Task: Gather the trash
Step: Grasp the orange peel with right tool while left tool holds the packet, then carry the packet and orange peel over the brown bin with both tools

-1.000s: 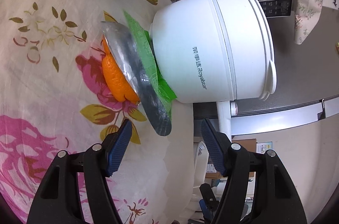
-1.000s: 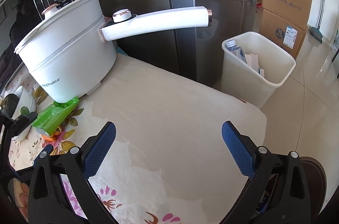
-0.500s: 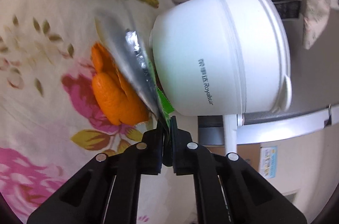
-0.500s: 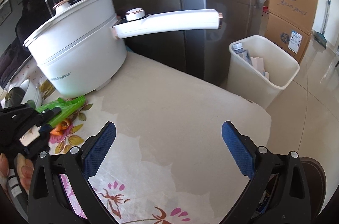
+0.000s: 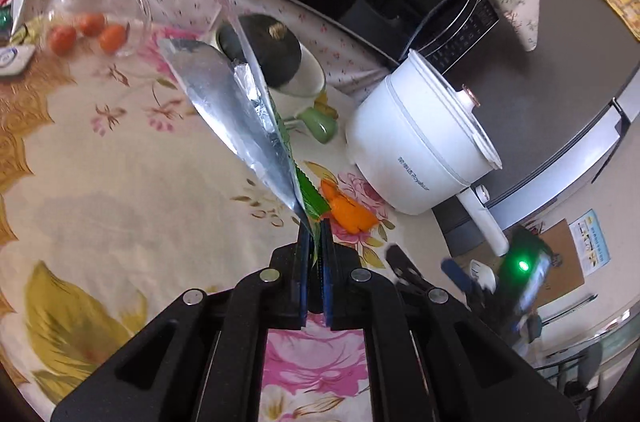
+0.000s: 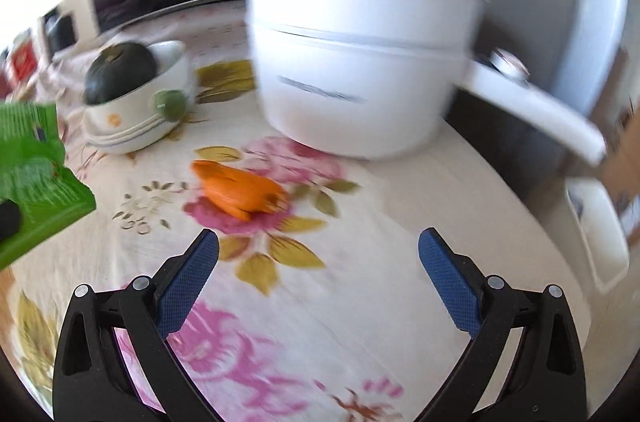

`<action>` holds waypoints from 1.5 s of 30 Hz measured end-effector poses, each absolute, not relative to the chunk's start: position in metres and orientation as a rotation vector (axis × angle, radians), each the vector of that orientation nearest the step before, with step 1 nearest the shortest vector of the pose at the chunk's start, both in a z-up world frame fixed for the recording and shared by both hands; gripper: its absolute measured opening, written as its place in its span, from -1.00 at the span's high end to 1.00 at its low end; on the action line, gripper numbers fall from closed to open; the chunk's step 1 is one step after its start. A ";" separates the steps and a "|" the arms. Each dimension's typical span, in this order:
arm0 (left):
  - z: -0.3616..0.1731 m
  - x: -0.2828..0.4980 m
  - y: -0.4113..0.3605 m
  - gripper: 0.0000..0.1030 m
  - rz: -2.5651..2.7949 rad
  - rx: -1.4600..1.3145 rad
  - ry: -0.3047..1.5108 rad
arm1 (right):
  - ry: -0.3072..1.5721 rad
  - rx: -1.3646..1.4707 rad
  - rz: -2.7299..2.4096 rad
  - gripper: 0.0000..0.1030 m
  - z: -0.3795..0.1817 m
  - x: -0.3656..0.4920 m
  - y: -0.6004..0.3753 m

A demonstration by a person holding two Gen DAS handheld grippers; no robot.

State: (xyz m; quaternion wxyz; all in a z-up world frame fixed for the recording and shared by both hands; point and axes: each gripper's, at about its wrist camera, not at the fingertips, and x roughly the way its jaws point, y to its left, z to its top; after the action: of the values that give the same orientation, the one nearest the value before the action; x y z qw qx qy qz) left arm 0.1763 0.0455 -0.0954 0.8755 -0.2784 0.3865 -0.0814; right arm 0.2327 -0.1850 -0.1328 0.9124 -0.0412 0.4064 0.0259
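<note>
Left gripper (image 5: 316, 222): clamping the green-and-foil wrapper (image 5: 240, 114) — lifting it at 11 o'clock.
Right gripper (image 6: 318, 254): gaping empty — orange peel (image 6: 240, 192) lying at 11 o'clock.
White pot (image 6: 352, 62): sitting at 12 o'clock.

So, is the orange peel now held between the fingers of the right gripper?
No, the right gripper stands open and empty, and the orange peel lies on the tablecloth ahead.
</note>
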 end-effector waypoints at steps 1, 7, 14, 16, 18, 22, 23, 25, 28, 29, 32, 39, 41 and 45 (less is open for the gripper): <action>-0.091 0.174 0.049 0.91 -0.171 -0.566 0.796 | 0.829 -0.128 0.083 -0.77 -0.132 0.237 -0.173; -0.069 0.163 0.058 0.90 -0.156 -0.432 0.723 | 0.850 -0.376 0.196 -0.40 -0.137 0.266 -0.117; -0.070 0.165 0.066 0.90 -0.159 -0.435 0.732 | 0.910 -0.484 0.225 -0.39 -0.162 0.288 -0.091; -0.070 0.164 0.070 0.90 -0.159 -0.435 0.733 | 0.934 -0.490 0.229 -0.19 -0.168 0.294 -0.087; -0.070 0.163 0.072 0.90 -0.157 -0.432 0.733 | 0.953 -0.455 0.238 0.00 -0.169 0.302 -0.089; -0.070 0.161 0.078 0.90 -0.154 -0.438 0.735 | 1.001 -0.360 0.249 0.40 -0.169 0.310 -0.101; -0.070 0.161 0.079 0.90 -0.155 -0.441 0.734 | 1.009 -0.325 0.260 0.44 -0.168 0.309 -0.106; -0.069 0.160 0.080 0.90 -0.158 -0.446 0.733 | 1.012 -0.261 0.276 0.54 -0.167 0.307 -0.115; -0.069 0.159 0.078 0.90 -0.167 -0.450 0.739 | 1.013 -0.177 0.289 0.62 -0.165 0.295 -0.124; -0.070 0.159 0.077 0.90 -0.173 -0.455 0.744 | 1.012 -0.151 0.294 0.63 -0.164 0.289 -0.126; -0.072 0.159 0.071 0.90 -0.191 -0.466 0.758 | 1.005 -0.076 0.302 0.66 -0.160 0.266 -0.133; -0.071 0.148 0.043 0.90 -0.252 -0.427 0.775 | 0.985 -0.045 0.282 0.71 -0.157 0.218 -0.138; -0.071 0.143 0.033 0.90 -0.277 -0.416 0.780 | 0.976 -0.039 0.273 0.72 -0.151 0.199 -0.143; -0.067 0.133 0.012 0.90 -0.325 -0.394 0.778 | 0.958 -0.028 0.241 0.75 -0.138 0.166 -0.158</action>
State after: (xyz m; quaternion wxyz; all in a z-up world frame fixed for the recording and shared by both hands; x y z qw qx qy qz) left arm 0.1328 0.0119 -0.0667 0.8936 -0.1901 0.3752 -0.1565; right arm 0.1661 -0.1579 -0.1383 0.8805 -0.0136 0.4596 0.1154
